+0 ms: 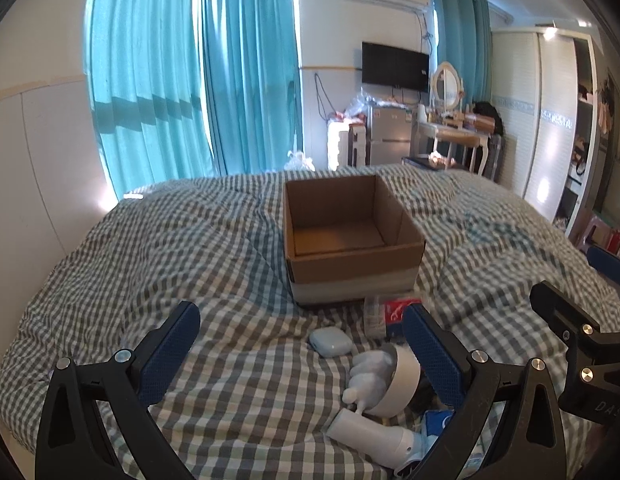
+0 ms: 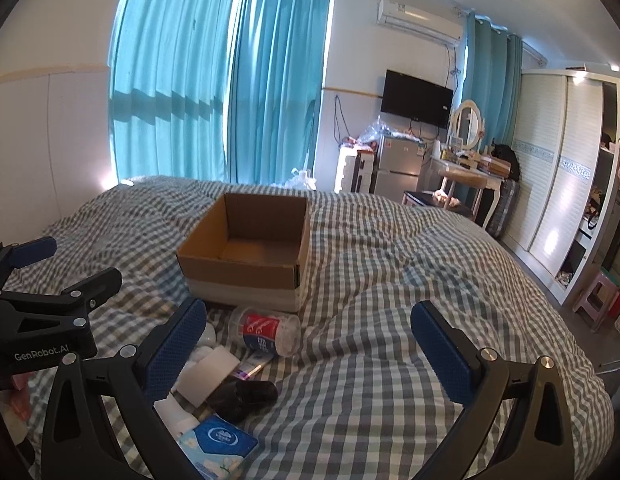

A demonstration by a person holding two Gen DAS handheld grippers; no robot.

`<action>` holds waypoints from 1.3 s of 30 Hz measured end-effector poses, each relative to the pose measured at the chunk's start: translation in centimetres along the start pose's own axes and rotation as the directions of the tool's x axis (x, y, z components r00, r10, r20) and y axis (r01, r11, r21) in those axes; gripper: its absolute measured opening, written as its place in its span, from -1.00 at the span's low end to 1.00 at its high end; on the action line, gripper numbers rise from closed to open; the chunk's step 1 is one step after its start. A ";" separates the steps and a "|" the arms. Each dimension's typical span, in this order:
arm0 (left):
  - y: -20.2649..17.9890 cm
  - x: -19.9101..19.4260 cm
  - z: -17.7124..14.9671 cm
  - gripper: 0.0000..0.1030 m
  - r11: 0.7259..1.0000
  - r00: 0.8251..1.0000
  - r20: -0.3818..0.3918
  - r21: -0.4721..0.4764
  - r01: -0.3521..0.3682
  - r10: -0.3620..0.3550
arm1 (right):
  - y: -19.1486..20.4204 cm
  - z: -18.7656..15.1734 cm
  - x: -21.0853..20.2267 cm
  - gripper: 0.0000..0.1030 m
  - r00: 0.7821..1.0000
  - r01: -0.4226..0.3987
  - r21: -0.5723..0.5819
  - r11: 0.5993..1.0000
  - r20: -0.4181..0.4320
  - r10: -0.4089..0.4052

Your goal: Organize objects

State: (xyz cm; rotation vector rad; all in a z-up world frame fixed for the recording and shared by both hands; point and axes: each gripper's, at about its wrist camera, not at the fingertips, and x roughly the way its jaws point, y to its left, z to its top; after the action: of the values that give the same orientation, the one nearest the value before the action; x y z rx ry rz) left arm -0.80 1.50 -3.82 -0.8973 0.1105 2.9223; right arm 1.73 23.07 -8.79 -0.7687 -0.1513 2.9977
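Our left tongs (image 1: 298, 354) are spread wide with nothing between the pads, hovering above the checked bed (image 1: 214, 240). Between them, toward 1 o'clock, lies a small pale case (image 1: 330, 342); at 4 o'clock a white bottle (image 1: 373, 438) and a white figurine (image 1: 369, 376) crowd against the right pad.

Our right tongs (image 2: 310, 354) are also wide open and hold nothing. Near their left pad at 9 o'clock sit a white block (image 2: 208, 376), a dark bundle (image 2: 244, 398) and, at 7 o'clock, a blue tissue pack (image 2: 218, 446). A clear jar with a red label (image 2: 266, 332) lies on its side at 11 o'clock, just beside the box.

The other tool's black body reads "GenRobot.AI".

The cardboard box (image 2: 246, 264) stands open-topped at 12 o'clock, brown with a pale lower band, its floor bare.
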 end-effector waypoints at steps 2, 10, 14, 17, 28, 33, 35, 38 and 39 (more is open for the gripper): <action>-0.5 1.3 -0.8 1.00 1.000 0.999 -0.047 0.017 0.007 -0.006 | 0.0 -0.8 1.1 1.00 0.999 0.004 -0.006 1.000 -0.038 -0.004; -2.2 5.2 -4.1 0.99 0.997 0.981 -0.188 0.056 0.054 -0.042 | -0.5 -4.5 5.3 0.98 0.982 -0.021 0.013 1.000 -0.186 0.023; -3.4 6.1 -5.1 0.97 0.991 0.970 -0.229 0.088 0.101 -0.079 | -1.4 -5.0 6.0 0.98 0.978 -0.025 0.047 0.999 -0.204 0.034; -4.3 6.8 -5.6 0.80 0.985 0.965 -0.250 0.123 0.117 -0.084 | -1.7 -5.1 6.3 0.98 0.977 -0.023 0.057 0.998 -0.211 0.035; -7.5 8.2 -7.0 0.45 0.950 0.930 -0.342 0.222 0.218 -0.133 | -2.2 -5.4 7.3 0.98 0.969 -0.025 0.076 0.997 -0.244 0.043; -6.9 10.9 -6.8 -0.08 0.965 0.904 -0.410 0.163 0.205 -0.123 | -2.2 -5.5 7.4 0.98 0.968 -0.026 0.078 0.997 -0.247 0.045; -6.3 10.8 -6.3 -0.32 0.968 0.909 -0.391 0.132 0.211 -0.145 | -2.2 -5.6 7.6 0.98 0.966 -0.029 0.077 0.997 -0.254 0.048; -5.1 10.3 -5.6 -0.43 0.968 0.906 -0.378 0.084 0.237 -0.189 | -1.9 -5.7 8.0 0.98 0.961 -0.037 0.066 0.997 -0.270 0.054; -4.7 10.3 -5.3 -0.43 0.968 0.905 -0.375 0.070 0.242 -0.199 | -1.7 -5.7 8.1 0.98 0.959 -0.041 0.060 0.997 -0.276 0.056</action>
State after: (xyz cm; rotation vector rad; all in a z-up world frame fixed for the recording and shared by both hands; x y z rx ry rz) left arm -5.86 6.29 -14.25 -1.3289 0.1842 2.4847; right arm -2.62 25.82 -17.49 -1.1907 -0.0411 2.8832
